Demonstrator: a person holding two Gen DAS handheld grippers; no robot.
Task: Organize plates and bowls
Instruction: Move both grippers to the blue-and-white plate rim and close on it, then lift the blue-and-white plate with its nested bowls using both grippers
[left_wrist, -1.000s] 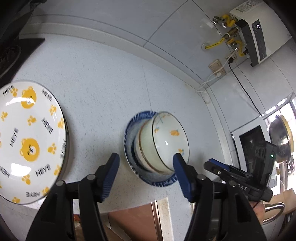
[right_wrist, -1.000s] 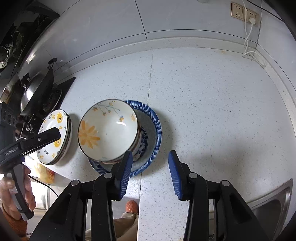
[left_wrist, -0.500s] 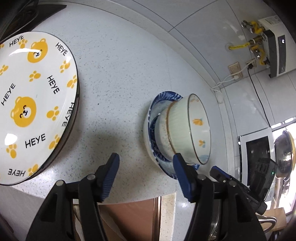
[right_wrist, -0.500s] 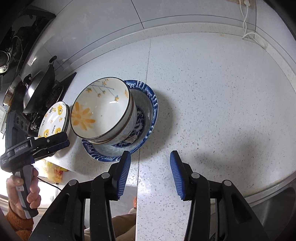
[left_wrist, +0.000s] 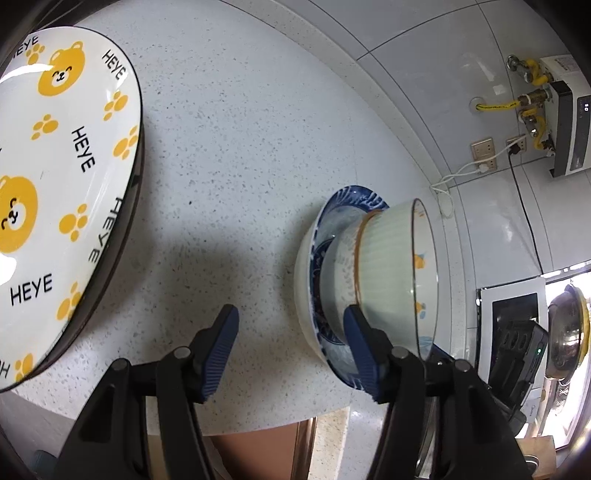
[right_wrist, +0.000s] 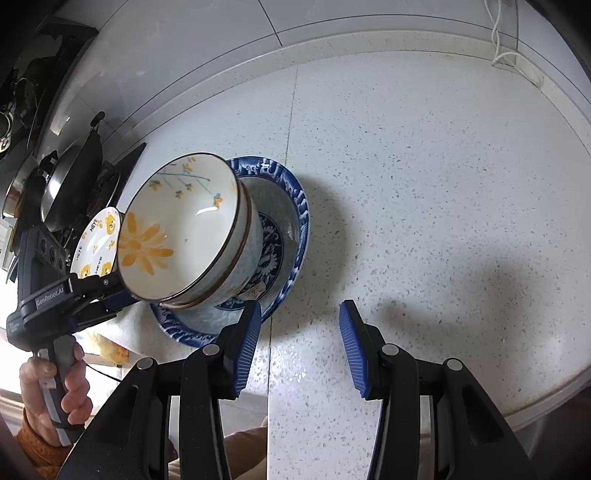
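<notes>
Two stacked bowls, the top one (right_wrist: 181, 229) with a yellow flower inside, sit in a blue-rimmed deep plate (right_wrist: 291, 206). In the left wrist view the top bowl (left_wrist: 391, 258) and blue plate (left_wrist: 347, 199) lie at right, and the bear-print plate (left_wrist: 55, 184) fills the left. My left gripper (left_wrist: 291, 350) hovers over bare counter with its jaws closing and nothing between them; its right finger is in front of the blue plate's near rim. My right gripper (right_wrist: 299, 347) stands open and holds nothing, just right of that plate's near edge. The left gripper (right_wrist: 118, 291) shows beside the bowls, held by a hand (right_wrist: 70, 391).
A lidded pan (right_wrist: 70, 177) stands on the stove at far left, behind the bear plate (right_wrist: 96, 243). A socket with a white cable (left_wrist: 482, 147) and a water heater (left_wrist: 569, 122) are on the tiled wall. The counter's front edge (left_wrist: 258, 424) runs under both grippers.
Both grippers have sunk toward the counter, so the dishes look larger and closer. The left view has rolled, bringing the bear plate up to the left. The dishes have not moved.
</notes>
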